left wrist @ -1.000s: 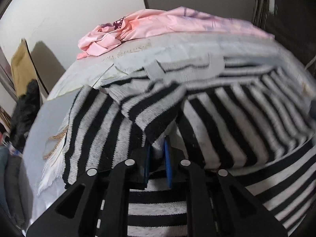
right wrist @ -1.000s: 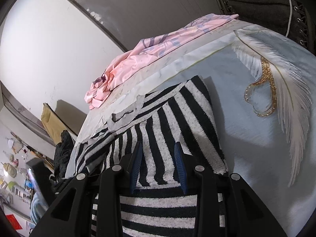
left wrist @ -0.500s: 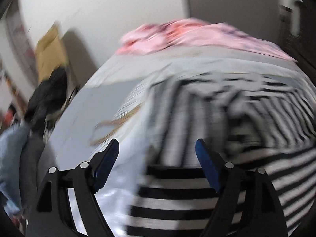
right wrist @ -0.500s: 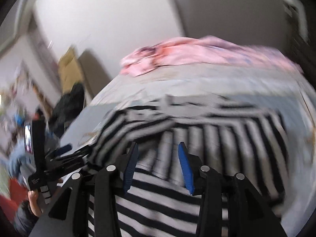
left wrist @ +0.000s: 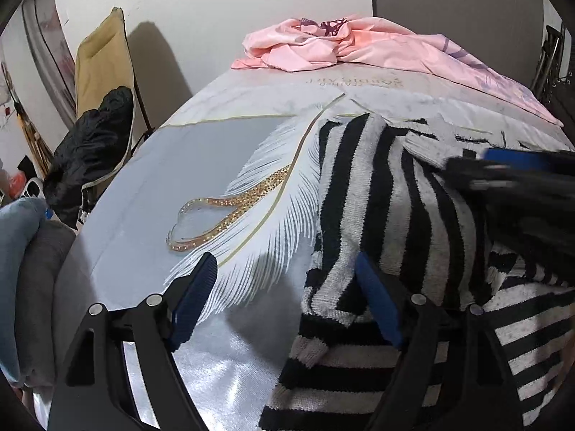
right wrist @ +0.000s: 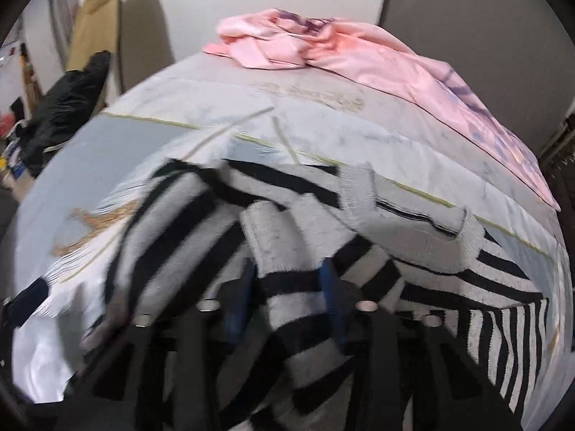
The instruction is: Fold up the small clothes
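Note:
A black-and-grey striped sweater (left wrist: 395,215) lies on the bed, one sleeve folded across its body. My left gripper (left wrist: 287,301) is at the sweater's left edge, jaws wide and still opening. One finger is over the bare sheet, the other over the knit, and nothing is gripped. In the right wrist view, which is blurred, my right gripper (right wrist: 285,298) is closing on the folded sleeve (right wrist: 287,251), which fills the gap between the blue pads. That gripper shows as a dark blur with a blue pad (left wrist: 517,158) over the sweater in the left wrist view.
The bed sheet (left wrist: 161,186) carries a white feather print with a gold ribbon. A crumpled pink cloth (left wrist: 359,46) lies at the far end of the bed. Left of the bed stand a tan folding chair (left wrist: 100,64) and a black bundle (left wrist: 90,143).
My left gripper let go of the sleeve, opened wide and moved left to the sweater's edge. My right gripper swung left across the sweater and narrowed around the folded sleeve.

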`<state>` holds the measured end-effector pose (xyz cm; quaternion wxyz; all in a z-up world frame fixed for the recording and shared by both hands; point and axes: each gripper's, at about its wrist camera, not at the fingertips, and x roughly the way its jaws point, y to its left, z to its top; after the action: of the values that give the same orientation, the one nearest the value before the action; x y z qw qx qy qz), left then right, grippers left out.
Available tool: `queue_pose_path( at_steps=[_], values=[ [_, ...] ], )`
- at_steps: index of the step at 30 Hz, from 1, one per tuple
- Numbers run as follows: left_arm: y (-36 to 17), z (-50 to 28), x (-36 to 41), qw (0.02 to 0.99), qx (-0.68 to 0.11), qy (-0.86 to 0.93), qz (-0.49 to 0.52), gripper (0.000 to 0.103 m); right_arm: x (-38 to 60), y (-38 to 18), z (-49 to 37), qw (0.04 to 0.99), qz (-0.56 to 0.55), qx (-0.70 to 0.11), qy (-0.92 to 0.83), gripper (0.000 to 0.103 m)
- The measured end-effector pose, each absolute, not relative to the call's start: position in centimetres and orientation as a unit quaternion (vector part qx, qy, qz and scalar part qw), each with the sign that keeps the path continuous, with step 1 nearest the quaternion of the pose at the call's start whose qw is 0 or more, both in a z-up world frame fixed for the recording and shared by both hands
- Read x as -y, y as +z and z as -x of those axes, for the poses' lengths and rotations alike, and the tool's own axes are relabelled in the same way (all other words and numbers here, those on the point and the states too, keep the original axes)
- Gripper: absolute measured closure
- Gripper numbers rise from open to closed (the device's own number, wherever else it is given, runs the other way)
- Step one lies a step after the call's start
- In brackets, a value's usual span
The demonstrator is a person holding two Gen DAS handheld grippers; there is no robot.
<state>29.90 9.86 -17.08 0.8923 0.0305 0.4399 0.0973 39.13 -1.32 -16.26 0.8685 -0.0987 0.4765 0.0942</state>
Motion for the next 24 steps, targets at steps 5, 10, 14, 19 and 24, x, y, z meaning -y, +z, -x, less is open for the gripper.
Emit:
queue_pose_path(
  at_steps=[5, 10, 14, 19, 24],
  values=[
    [-17.3, -30.1, -11.5, 0.888, -0.451, 0.086, 0.017, 0.016, 7.4, -13.2, -36.9, 0.892, -0.016, -0.443, 0.09, 0.088],
    [-17.6, -30.2, -12.5, 0.885, -0.457, 0.073, 0.046, 0.015, 17.1, -14.0, -32.1, 0.872, -0.164, -0.454, 0.082, 0.068],
    [-17.8, -30.2, -12.8, 0.883, -0.46, 0.071, 0.055, 0.012, 22.2, -17.4, -30.5, 0.834, -0.284, -0.465, 0.084, 0.063],
    [-17.7, -30.3, -12.6, 0.884, -0.459, 0.075, 0.051, 0.012, 22.3, -17.4, -30.8, 0.83, -0.299, -0.46, 0.106, 0.068],
    [-17.3, -30.4, -13.1, 0.882, -0.463, 0.069, 0.06, 0.012, 21.3, -16.0, -31.3, 0.848, -0.27, -0.443, 0.113, 0.093]
  ],
)
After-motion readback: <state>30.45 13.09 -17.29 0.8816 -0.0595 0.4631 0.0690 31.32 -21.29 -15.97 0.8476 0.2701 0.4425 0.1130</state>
